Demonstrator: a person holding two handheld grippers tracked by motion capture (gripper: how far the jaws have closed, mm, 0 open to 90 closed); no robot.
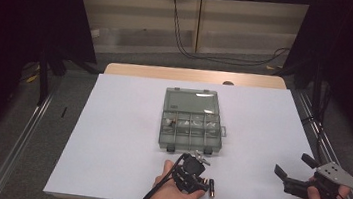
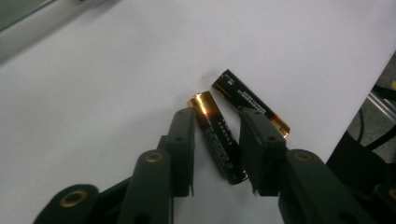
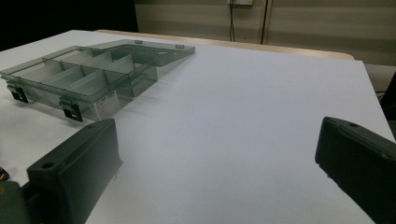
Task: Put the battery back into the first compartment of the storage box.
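Left gripper view has the left gripper [image 2: 217,135] fingers spread astride 1 battery [image 2: 217,136] lying on the white surface [image 2: 116,70], and closing could nudge the 2nd battery [image 2: 250,102] just beside it.

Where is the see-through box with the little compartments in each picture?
High view: the clear box lies open mid-table, beyond the left hand-held gripper.
Left gripper view: I can't find it.
Right gripper view: upper left, lid open.
Shared landmark: the white table sheet.
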